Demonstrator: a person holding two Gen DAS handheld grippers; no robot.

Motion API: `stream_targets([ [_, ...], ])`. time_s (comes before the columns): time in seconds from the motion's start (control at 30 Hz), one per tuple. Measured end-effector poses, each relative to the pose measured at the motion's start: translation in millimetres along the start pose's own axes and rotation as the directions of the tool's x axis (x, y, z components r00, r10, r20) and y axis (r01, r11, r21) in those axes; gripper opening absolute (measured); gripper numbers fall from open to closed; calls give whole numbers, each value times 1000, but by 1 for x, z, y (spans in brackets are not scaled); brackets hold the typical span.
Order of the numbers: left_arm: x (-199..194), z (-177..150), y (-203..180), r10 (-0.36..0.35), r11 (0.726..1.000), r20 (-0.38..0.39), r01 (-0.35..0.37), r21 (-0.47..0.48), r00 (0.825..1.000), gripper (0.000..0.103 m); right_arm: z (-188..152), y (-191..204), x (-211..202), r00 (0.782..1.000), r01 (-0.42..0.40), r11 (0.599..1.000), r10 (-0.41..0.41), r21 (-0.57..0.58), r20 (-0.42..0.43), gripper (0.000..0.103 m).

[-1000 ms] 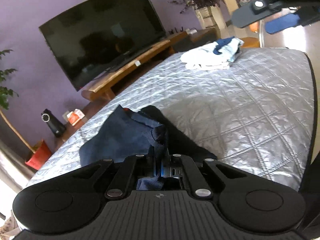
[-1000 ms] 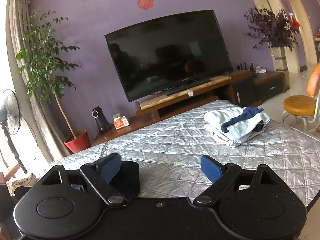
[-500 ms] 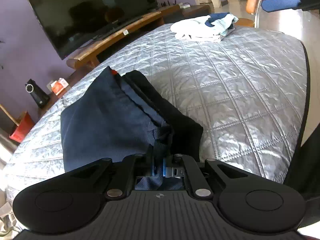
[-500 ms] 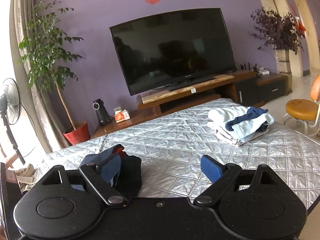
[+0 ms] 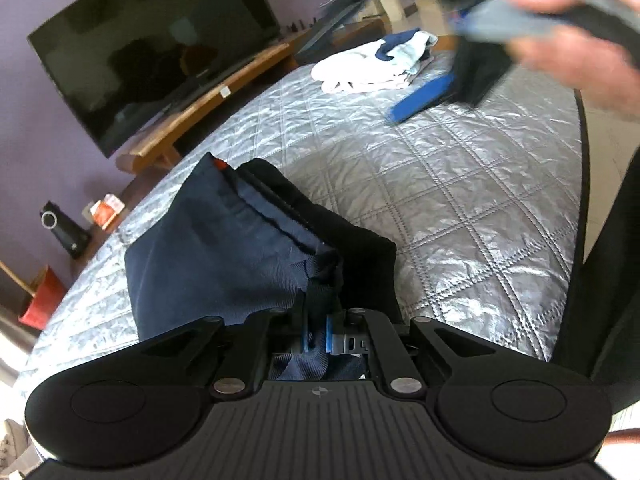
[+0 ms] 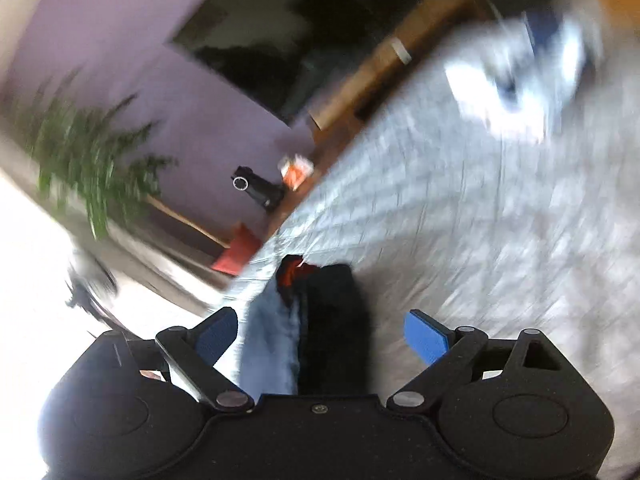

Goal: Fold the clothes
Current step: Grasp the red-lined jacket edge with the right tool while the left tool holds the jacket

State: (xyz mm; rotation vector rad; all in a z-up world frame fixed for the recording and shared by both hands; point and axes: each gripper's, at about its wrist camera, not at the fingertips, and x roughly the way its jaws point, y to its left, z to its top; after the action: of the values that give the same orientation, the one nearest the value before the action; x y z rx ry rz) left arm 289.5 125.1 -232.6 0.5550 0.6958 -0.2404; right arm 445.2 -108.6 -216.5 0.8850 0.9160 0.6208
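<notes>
A dark navy garment with a black part beside it and a small red tag lies bunched on the silver quilted bed. My left gripper is shut on its near edge, with cloth pinched between the blue pads. The right wrist view is blurred and tilted. There my right gripper hovers over the same garment. Its jaws are opening wide and its pads are clear of the cloth. In the left wrist view, the right gripper's blue pad and a person's hand show blurred at upper right.
A pile of folded light clothes sits at the bed's far end. Beyond it are a wooden TV stand and a large black TV. A leafy plant and a red pot stand left of the bed.
My right gripper has swung down and rolled, closing in over the navy garment; its view is now blurred. The left gripper keeps its grip and has shifted only slightly.
</notes>
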Motion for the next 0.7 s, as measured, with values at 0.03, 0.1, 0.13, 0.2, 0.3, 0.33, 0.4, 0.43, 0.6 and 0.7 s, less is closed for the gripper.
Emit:
stream_targets([
  [0.03, 0, -2, 1, -7, 1000, 3, 7, 4, 1000, 9, 6, -4, 13, 1000, -18, 999, 19, 47, -18, 90],
  [0.1, 1, -6, 1, -19, 1000, 10, 18, 16, 1000, 9, 15, 2, 41, 995, -56, 998, 59, 41, -76, 90],
  [0.13, 1, -8, 1, -24, 1000, 17, 24, 21, 1000, 9, 18, 8, 53, 990, -79, 997, 81, 25, -114, 90],
  [0.2, 2, -12, 2, -39, 999, 34, 38, 26, 999, 9, 22, 20, 81, 972, -113, 994, 109, -7, -208, 90],
  [0.3, 1, -14, 3, -48, 999, 47, 47, 23, 998, 10, 22, 29, 110, 970, -9, 995, -17, -104, -243, 91],
  [0.33, 2, -15, 3, -50, 999, 48, 49, 23, 998, 10, 22, 28, 117, 968, 5, 995, -31, -105, -248, 91],
  [0.4, 4, -16, 2, -51, 998, 42, 50, 24, 998, 10, 23, 23, 127, 971, 12, 997, -29, -75, -236, 83],
  [0.43, 5, -16, 2, -52, 998, 39, 51, 25, 998, 10, 23, 23, 130, 972, 4, 998, -19, -63, -233, 78],
  [0.6, 9, -17, 0, -57, 998, 30, 56, 26, 998, 10, 22, 35, 142, 972, -29, 996, 9, -81, -235, 74],
  [0.7, 10, -16, 0, -60, 998, 27, 59, 26, 998, 11, 23, 36, 155, 965, 17, 995, -43, -100, -257, 74],
])
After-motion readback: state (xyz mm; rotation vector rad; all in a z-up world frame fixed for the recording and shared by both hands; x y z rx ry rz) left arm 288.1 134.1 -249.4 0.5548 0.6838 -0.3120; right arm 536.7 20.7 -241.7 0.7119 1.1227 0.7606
